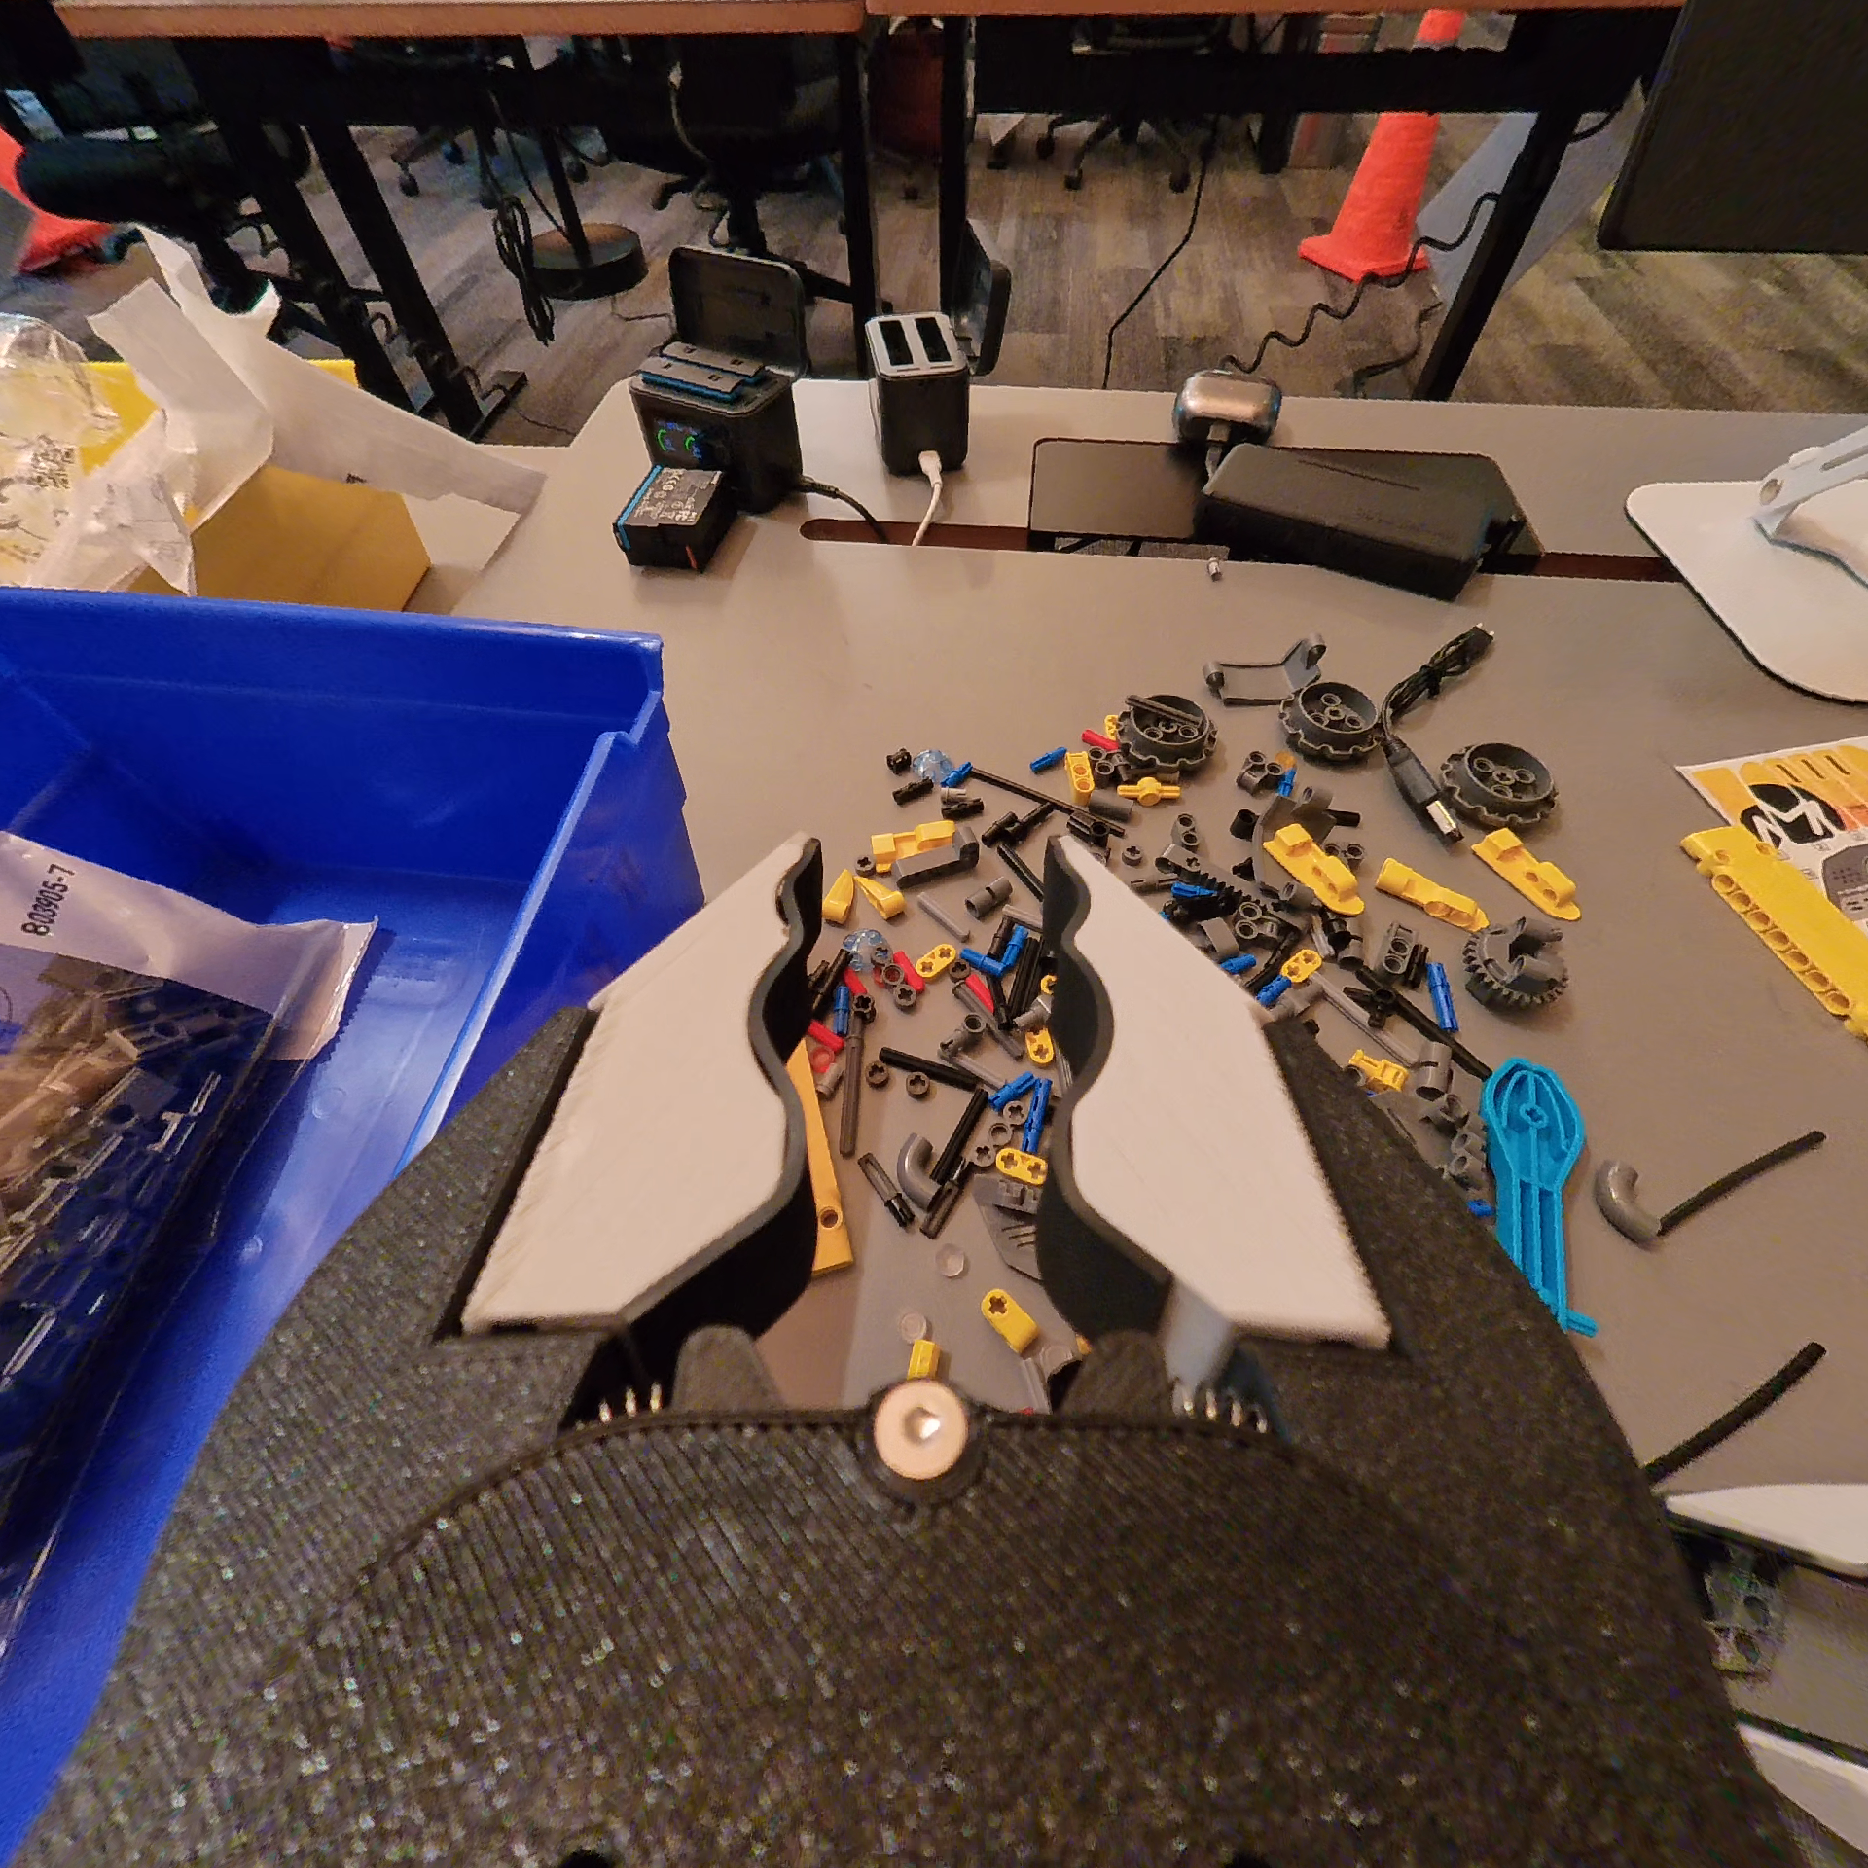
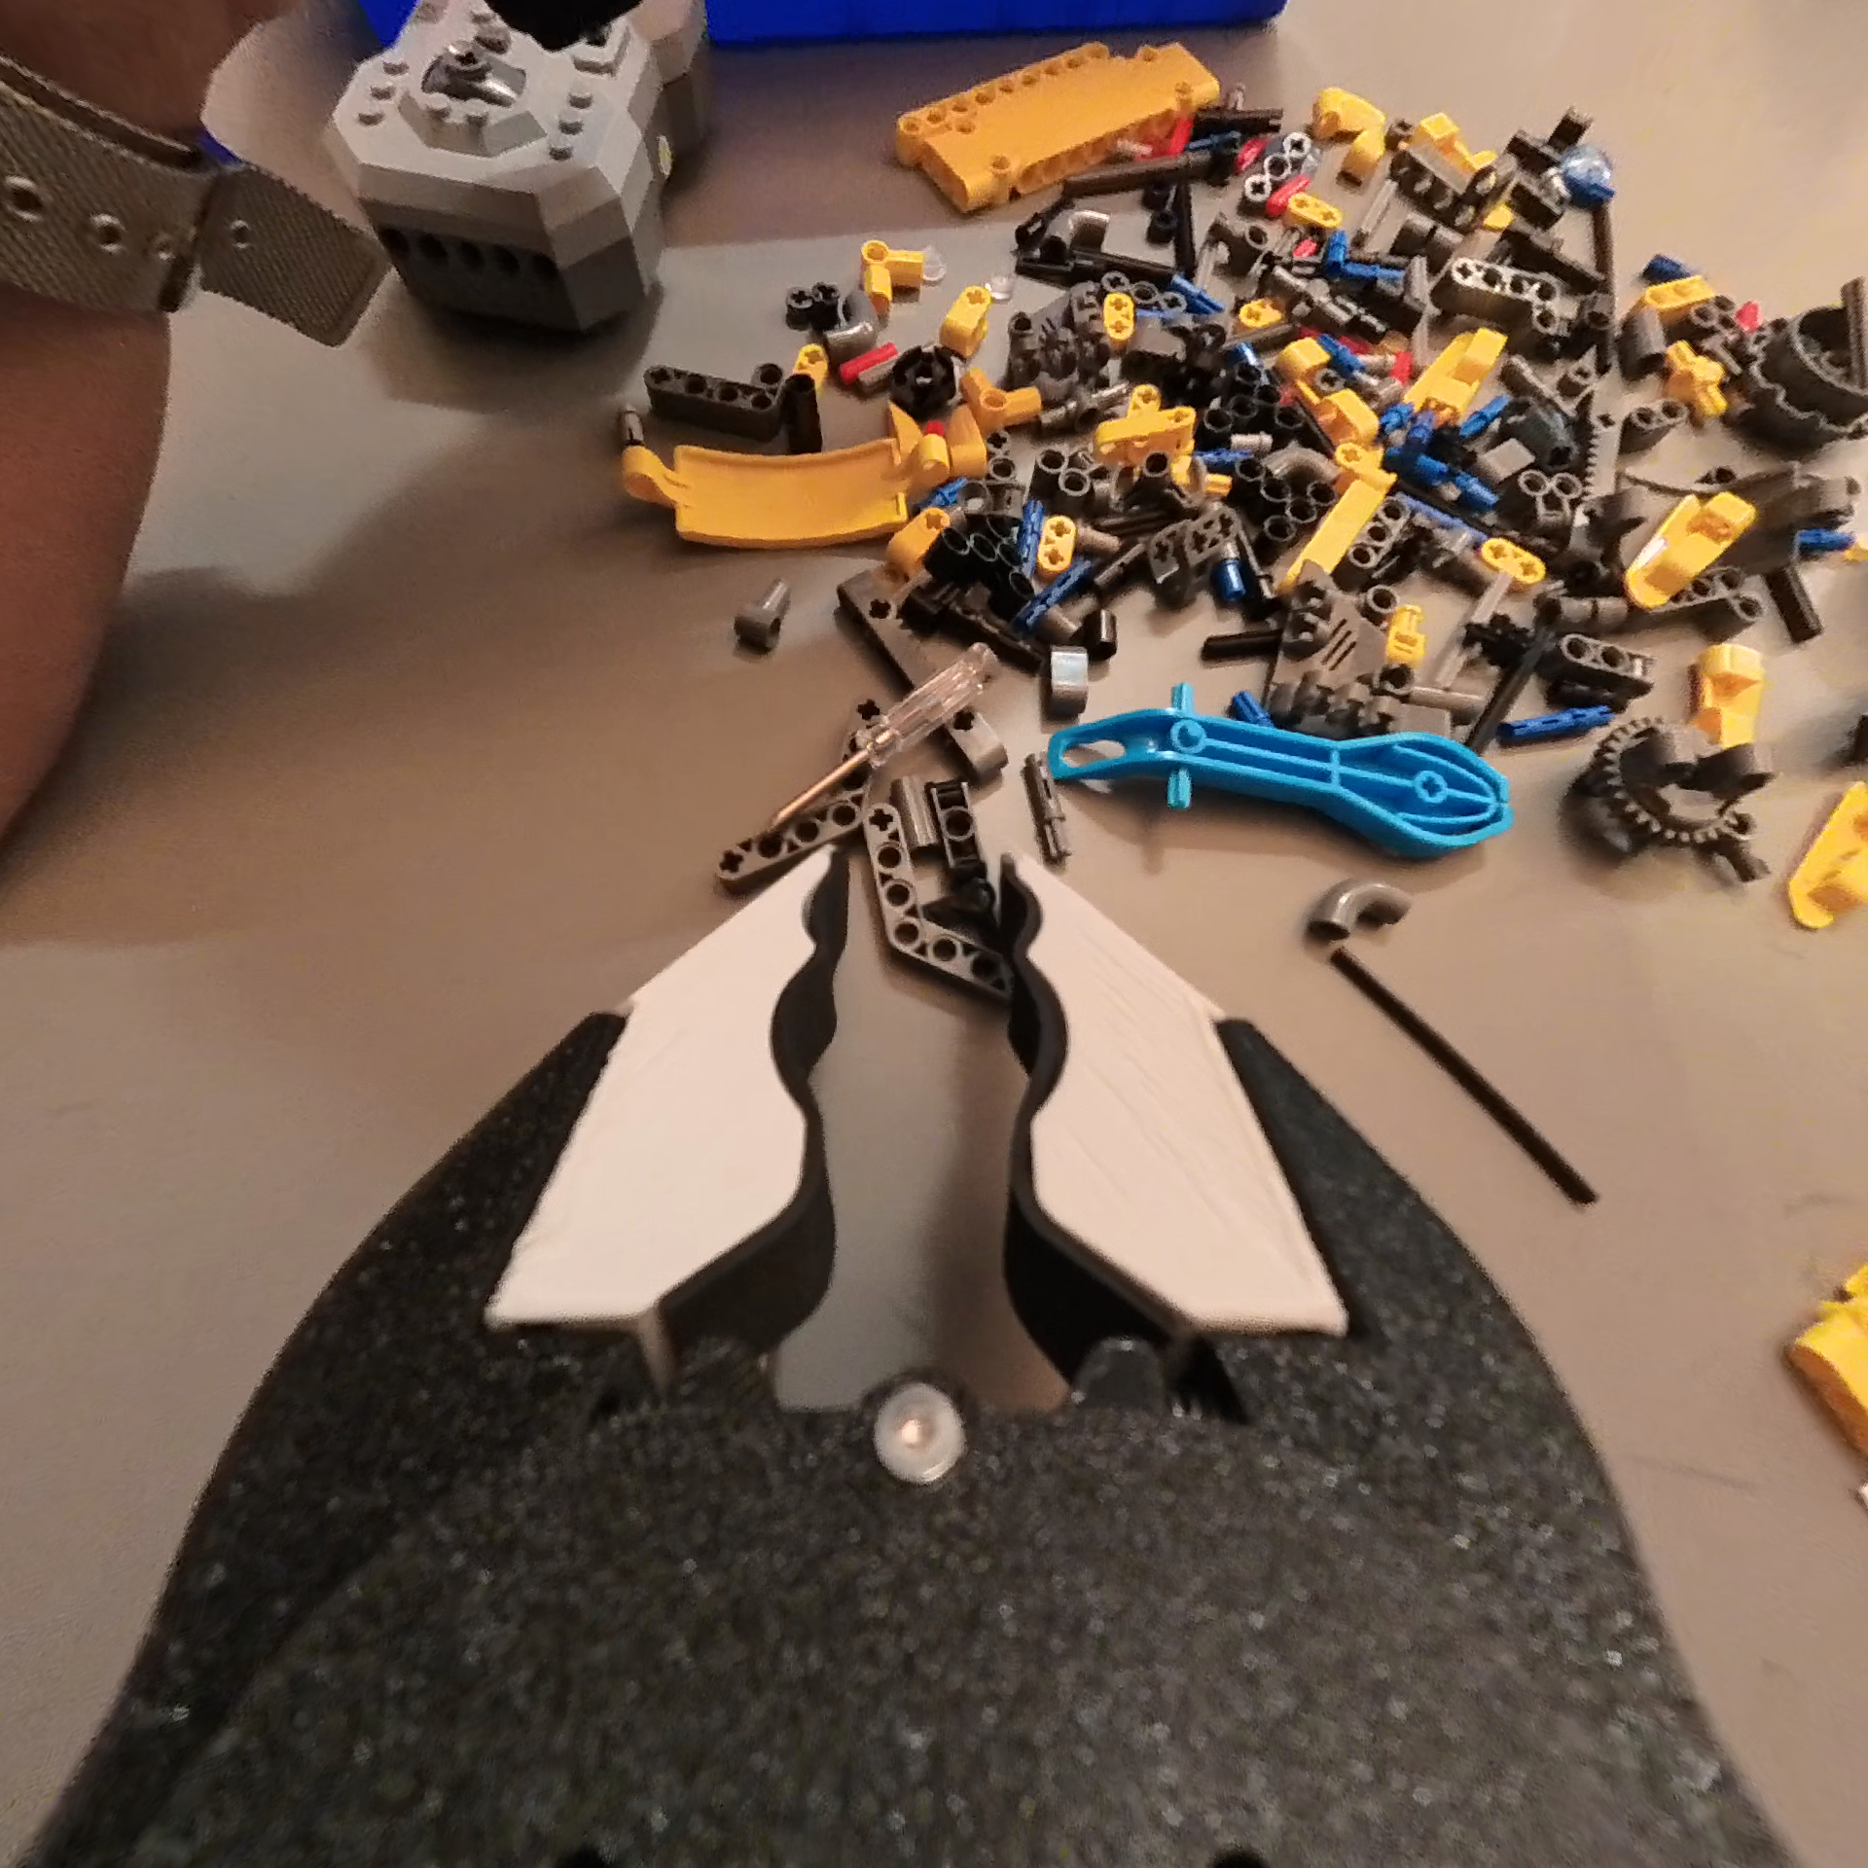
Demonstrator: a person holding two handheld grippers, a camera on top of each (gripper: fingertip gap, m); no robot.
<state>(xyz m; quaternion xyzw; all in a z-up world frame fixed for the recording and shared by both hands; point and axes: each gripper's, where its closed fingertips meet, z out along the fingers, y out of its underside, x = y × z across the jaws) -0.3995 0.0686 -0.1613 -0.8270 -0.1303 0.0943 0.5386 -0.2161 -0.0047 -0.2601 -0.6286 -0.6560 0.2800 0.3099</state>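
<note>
In the left wrist view the left gripper (image 1: 925, 879) hangs over the grey bench (image 1: 768, 647) with its jaws spread and nothing between them; through the gap shows a scatter of small toy building parts (image 1: 1162, 910) in black, grey, yellow, blue and red. At nine o'clock stands a blue bin (image 1: 404, 768) holding a clear bag of parts (image 1: 152, 1061). At three o'clock lies a light blue plastic tool (image 1: 1531, 1162), with a grey elbow piece (image 1: 1622, 1198) on a black rod just beyond it. Toward twelve o'clock, at the far edge of the bench, sit two black charger cases (image 1: 920, 404) and a black power brick (image 1: 1344, 516). In the right wrist view the right gripper (image 2: 920, 879) is low over the bench, jaws spread, holding nothing; between the tips lies a bent grey beam with holes (image 2: 910, 910), touching the right finger's inner edge or just beside it, I cannot tell which. A small clear-handled screwdriver (image 2: 890, 723) lies at twelve o'clock, the light blue tool at one o'clock, and a long curved yellow panel (image 2: 788, 495) farther off. At eleven o'clock stands a grey block-built piece (image 2: 516, 172), and at ten o'clock a person's arm with a strap (image 2: 152, 232).
</note>
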